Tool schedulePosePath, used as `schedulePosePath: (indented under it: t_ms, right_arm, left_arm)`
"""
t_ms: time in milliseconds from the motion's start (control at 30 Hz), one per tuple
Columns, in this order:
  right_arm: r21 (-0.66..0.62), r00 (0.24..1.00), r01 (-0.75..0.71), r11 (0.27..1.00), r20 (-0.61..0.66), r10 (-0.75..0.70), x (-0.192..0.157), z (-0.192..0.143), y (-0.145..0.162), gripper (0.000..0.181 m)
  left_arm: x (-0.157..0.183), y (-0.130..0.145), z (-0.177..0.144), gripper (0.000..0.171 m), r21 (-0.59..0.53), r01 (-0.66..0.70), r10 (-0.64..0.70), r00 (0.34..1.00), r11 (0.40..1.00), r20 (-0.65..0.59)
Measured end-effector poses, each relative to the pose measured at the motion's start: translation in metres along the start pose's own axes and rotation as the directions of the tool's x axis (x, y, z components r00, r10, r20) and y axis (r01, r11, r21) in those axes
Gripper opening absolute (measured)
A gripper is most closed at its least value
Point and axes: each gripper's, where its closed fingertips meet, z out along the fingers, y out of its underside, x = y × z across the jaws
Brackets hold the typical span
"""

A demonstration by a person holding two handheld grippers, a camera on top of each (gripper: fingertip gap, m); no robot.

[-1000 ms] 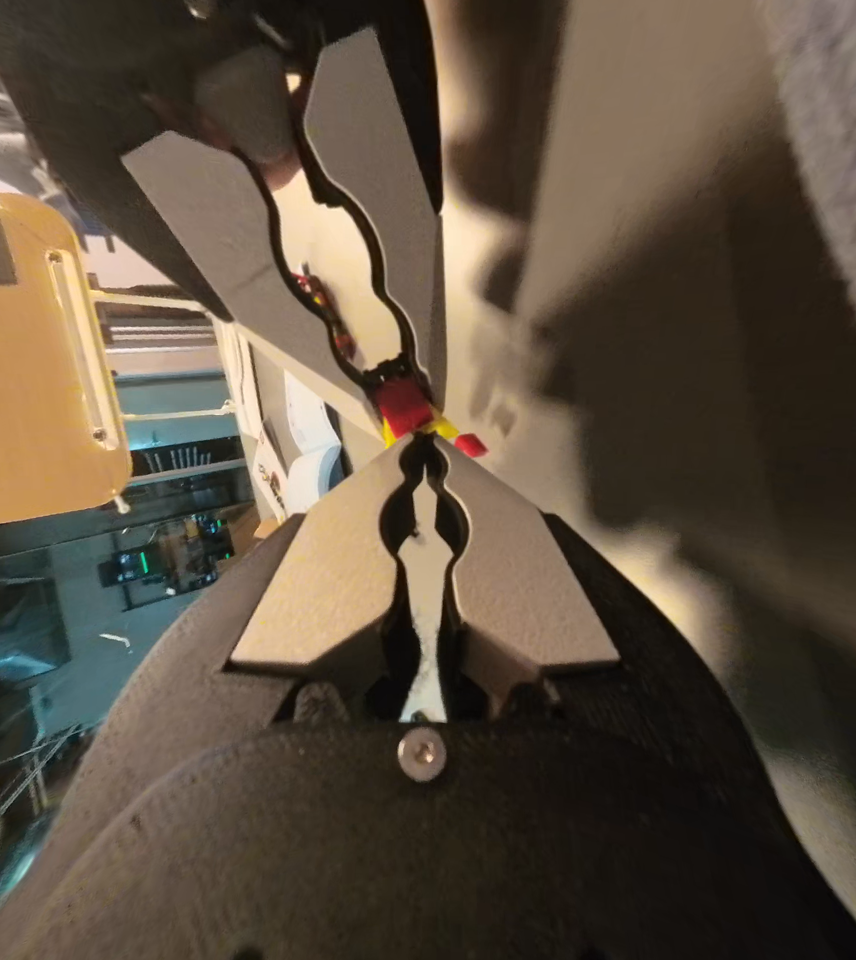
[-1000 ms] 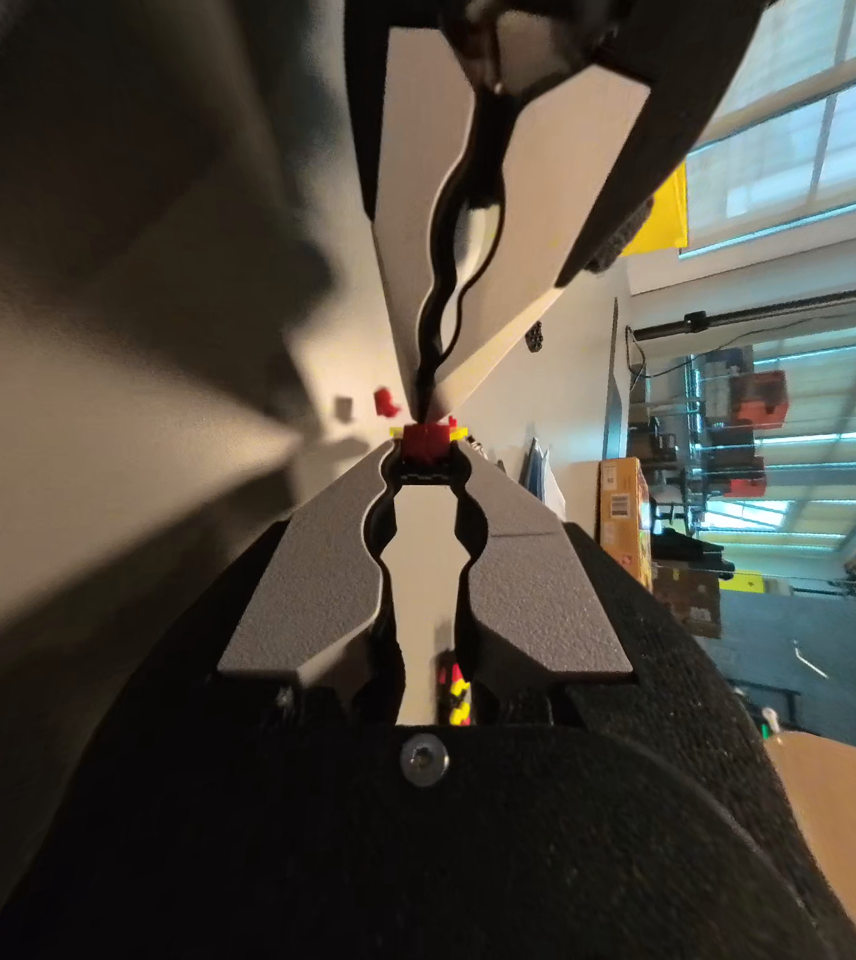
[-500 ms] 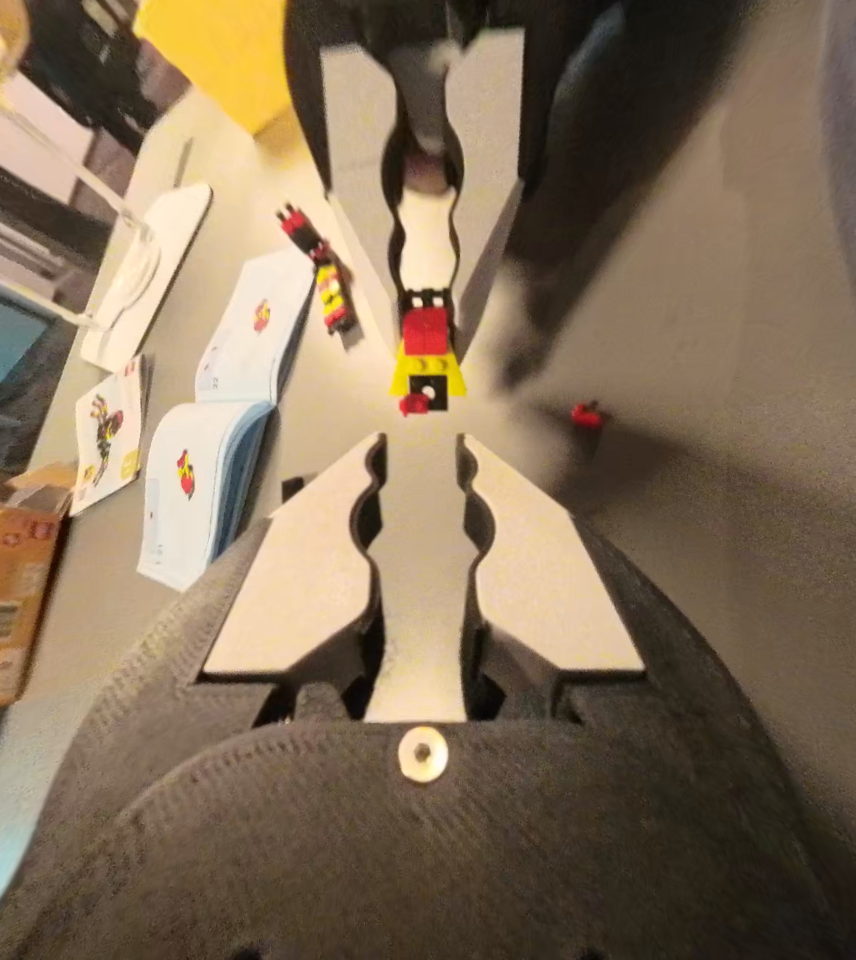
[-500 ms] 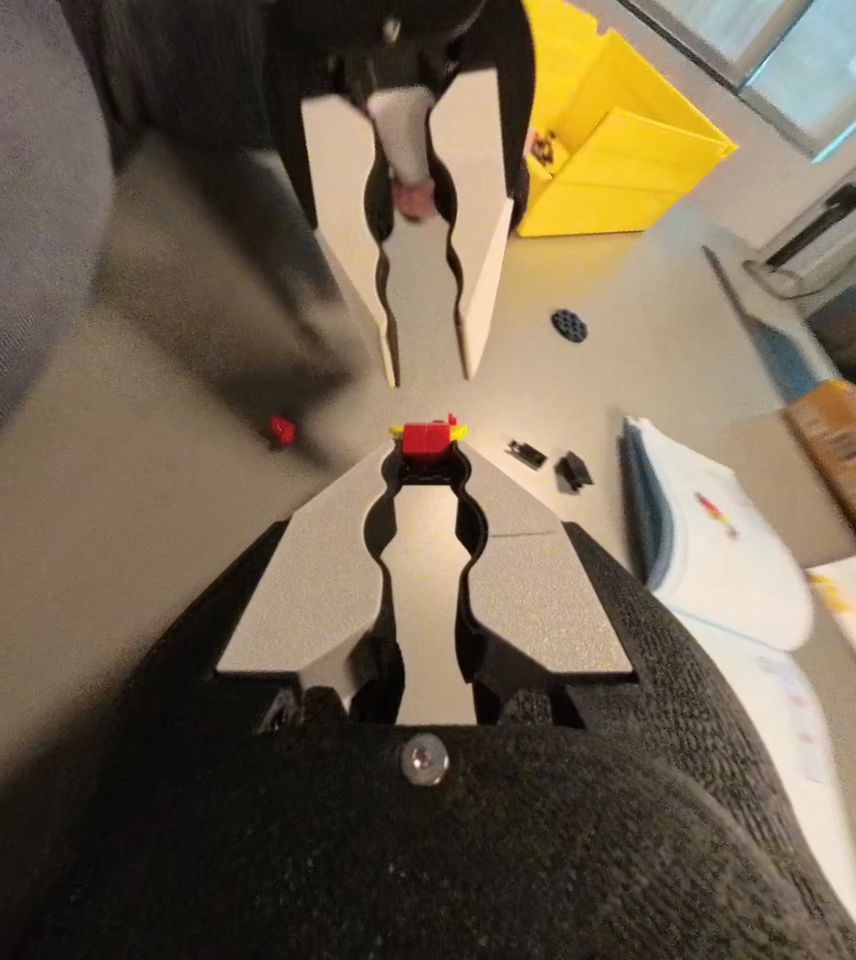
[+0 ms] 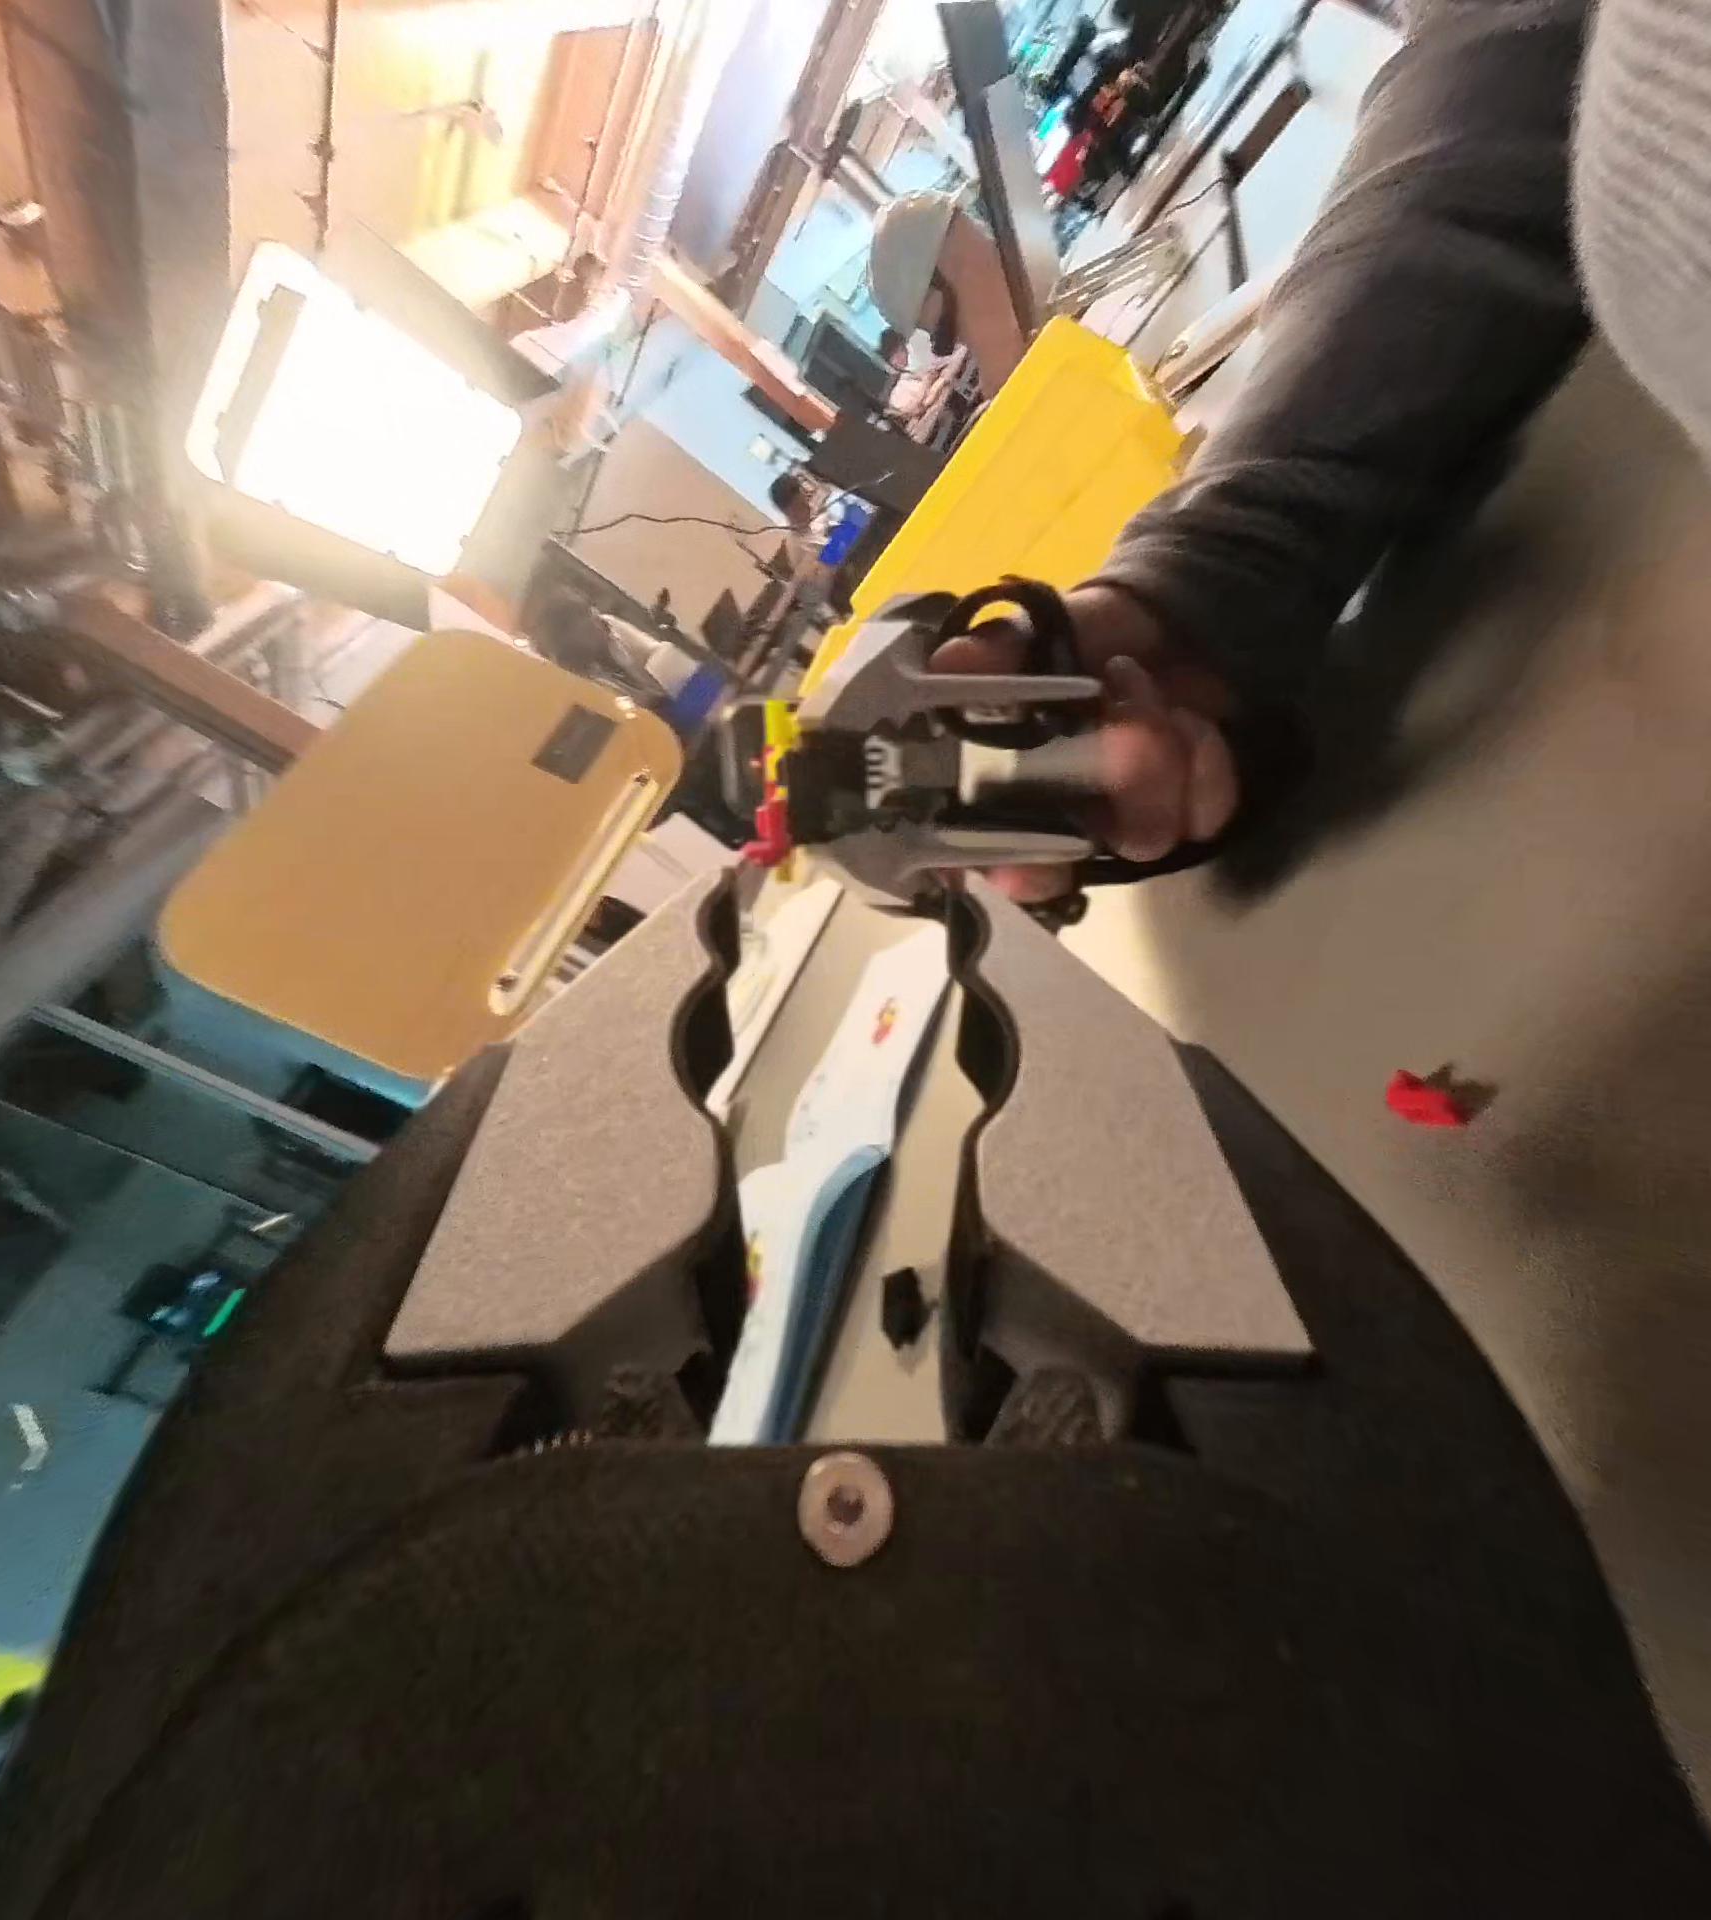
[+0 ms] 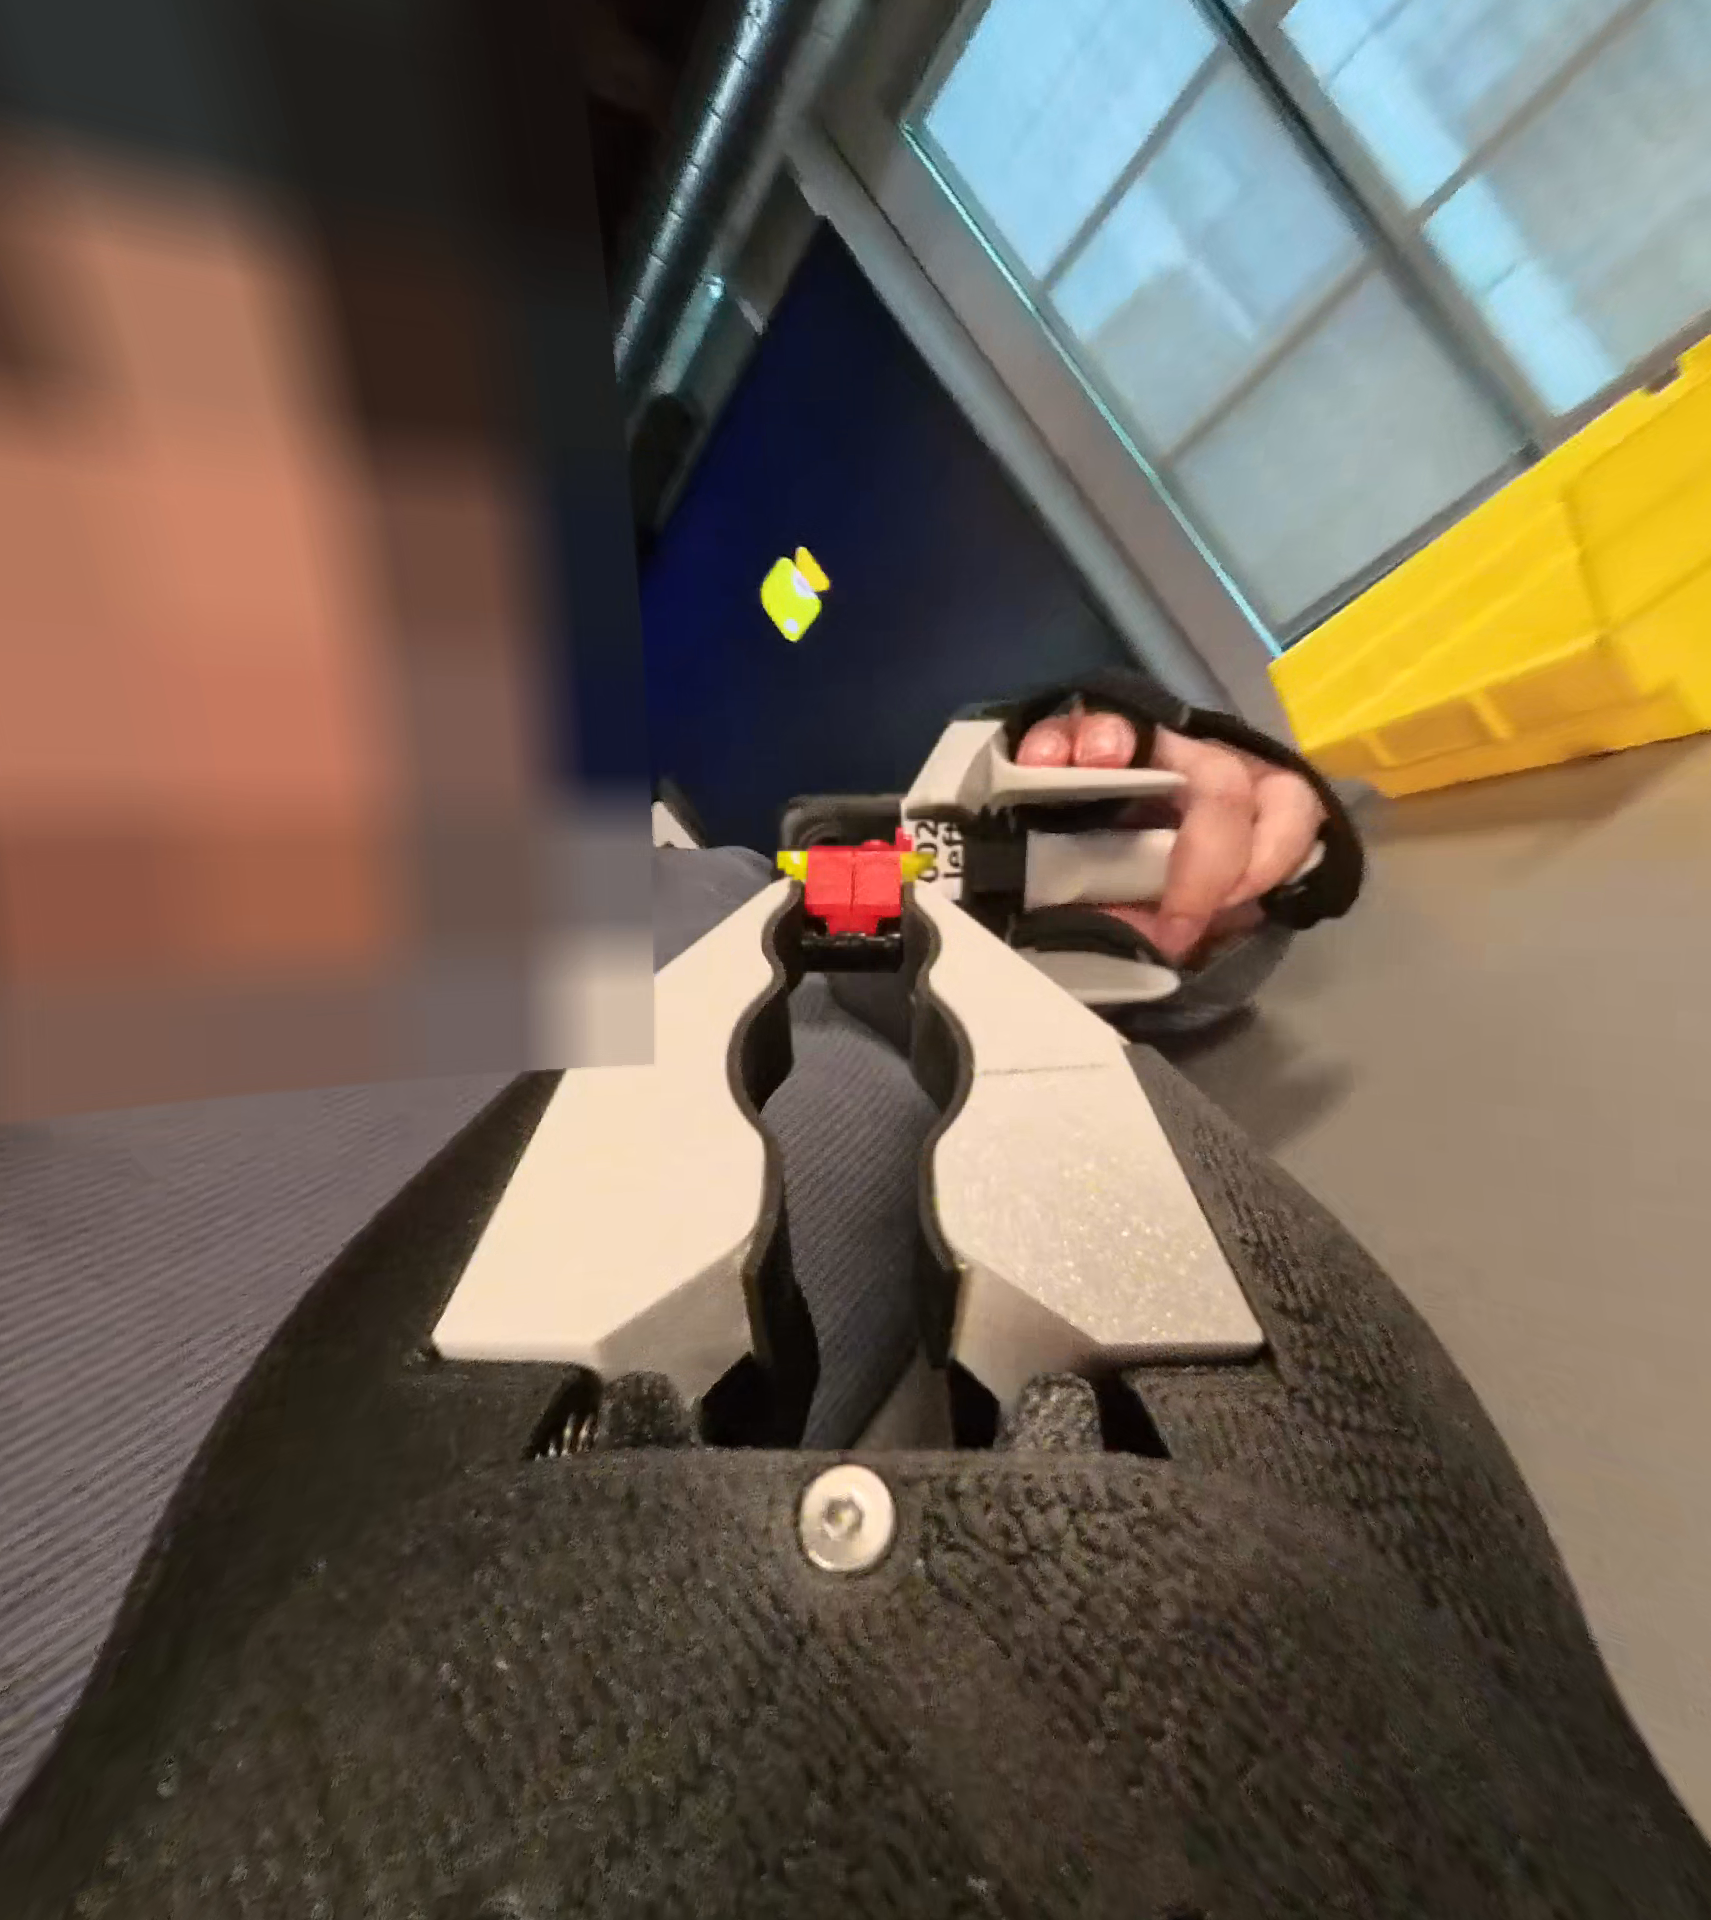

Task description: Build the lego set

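Gripping one red-and-yellow lego assembly (image 6: 851, 881) at its fingertips, my right hand-held gripper (image 6: 849, 914) is held above the tabletop (image 6: 1557, 1039); my left hand-held gripper (image 5: 835, 914) gapes wide, empty. One loose red brick (image 5: 1422, 1096) lies on the tabletop.

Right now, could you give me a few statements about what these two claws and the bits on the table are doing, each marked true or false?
1. The right claw grips a red and yellow lego piece. True.
2. The left claw grips a brick. False: it is open and empty.
3. A small red piece lies loose on the table. True.
4. The bin at the table's far side is blue. False: it is yellow.
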Motion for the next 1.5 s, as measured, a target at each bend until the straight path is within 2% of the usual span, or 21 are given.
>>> schedulePosePath:
  t_ms: [200, 333, 400, 467, 533, 567, 633, 700, 767, 833, 900, 967, 1033, 1133, 1267, 1367, 1433, 1500]
  right_arm:
    - [-0.066, 0.986, -0.133, 0.989, 0.092, 0.139, -0.004, 0.01, 0.011, 0.015]
    - [-0.078, 0.978, -0.159, 0.984, 0.121, 0.168, -0.006, 0.014, 0.012, 0.015]
    - [-0.02, 0.992, -0.118, 0.993, 0.035, 0.119, 0.005, 0.011, 0.003, 0.02]
    - [-0.022, 0.993, -0.013, 1.0, -0.122, 0.011, 0.02, 0.004, -0.002, 0.031]
    - [-0.121, 0.916, 0.179, 0.976, -0.343, -0.21, 0.038, -0.011, -0.003, 0.041]
    - [-0.192, 0.838, 0.278, 0.941, -0.431, -0.335, 0.044, -0.019, -0.005, 0.043]
    - [-0.345, 0.641, 0.442, 0.828, -0.524, -0.561, 0.048, -0.026, -0.011, 0.044]
    - [-0.554, 0.388, 0.543, 0.631, -0.502, -0.773, 0.05, -0.027, -0.009, 0.044]
    - [-0.769, 0.137, 0.531, 0.356, -0.338, -0.931, 0.056, -0.024, 0.002, 0.039]
    - [-0.903, -0.059, 0.422, 0.083, -0.119, -0.991, 0.069, -0.024, 0.015, 0.036]
    - [-0.95, -0.187, 0.291, -0.108, 0.055, -0.981, 0.082, -0.025, 0.021, 0.036]
    - [-0.953, -0.291, 0.189, -0.237, 0.176, -0.94, 0.089, -0.025, 0.019, 0.035]
    - [-0.937, -0.313, 0.171, -0.304, 0.241, -0.919, 0.092, -0.021, 0.023, 0.032]
    - [-0.933, -0.352, 0.136, -0.332, 0.268, -0.897, 0.093, -0.024, 0.018, 0.011]
    - [-0.938, -0.346, 0.179, -0.296, 0.222, -0.912, 0.093, -0.031, 0.017, 0.006]
    - [-0.923, -0.338, 0.227, -0.31, 0.224, -0.914, 0.093, -0.036, 0.021, 0.004]
    - [-0.907, -0.331, 0.27, -0.323, 0.228, -0.916, 0.091, -0.037, 0.024, 0.004]
    - [-0.886, -0.3, 0.34, -0.316, 0.216, -0.929, 0.089, -0.032, 0.028, 0.004]
  left_arm:
    - [-0.002, -0.009, 0.001, 0.023, 0.053, -0.02, 0.021, 1.0, 0.998, -0.018]
    - [0.003, -0.016, -0.001, 0.017, 0.085, -0.101, 0.106, 0.993, 0.991, -0.052]
    - [-0.004, -0.005, 0.0, 0.017, 0.007, -0.086, 0.086, 0.995, 0.996, -0.048]
    - [-0.006, 0.016, 0.002, 0.01, -0.101, -0.137, 0.134, 0.99, 0.985, -0.035]
    - [-0.005, 0.037, 0.001, 0.008, -0.203, -0.247, 0.252, 0.968, 0.948, 0.0]
    - [-0.004, 0.048, 0.0, 0.008, -0.257, -0.302, 0.311, 0.951, 0.918, -0.008]
    - [0.0, 0.067, 0.0, 0.008, -0.339, -0.36, 0.368, 0.929, 0.869, -0.042]
    - [0.003, 0.078, -0.001, 0.008, -0.368, -0.349, 0.351, 0.934, 0.862, -0.063]
    - [0.004, 0.089, -0.002, 0.008, -0.408, -0.309, 0.306, 0.949, 0.859, -0.076]
    - [0.005, 0.094, -0.003, 0.008, -0.426, -0.269, 0.26, 0.962, 0.864, -0.08]
    - [0.007, 0.097, -0.004, 0.008, -0.435, -0.255, 0.237, 0.967, 0.864, -0.094]
    - [0.011, 0.099, -0.004, 0.008, -0.434, -0.27, 0.246, 0.963, 0.86, -0.111]
    - [0.015, 0.1, -0.005, 0.008, -0.436, -0.295, 0.266, 0.955, 0.85, -0.128]
    - [0.018, 0.101, -0.006, 0.009, -0.434, -0.332, 0.298, 0.943, 0.837, -0.146]
    - [0.012, 0.1, -0.008, 0.008, -0.425, -0.381, 0.366, 0.923, 0.821, -0.121]
    - [0.012, 0.097, -0.009, 0.005, -0.387, -0.337, 0.321, 0.941, 0.858, -0.107]
    - [0.015, 0.091, -0.009, 0.035, -0.334, -0.263, 0.242, 0.965, 0.905, -0.105]
    - [0.019, 0.087, -0.008, 0.056, -0.279, -0.25, 0.226, 0.967, 0.927, -0.117]
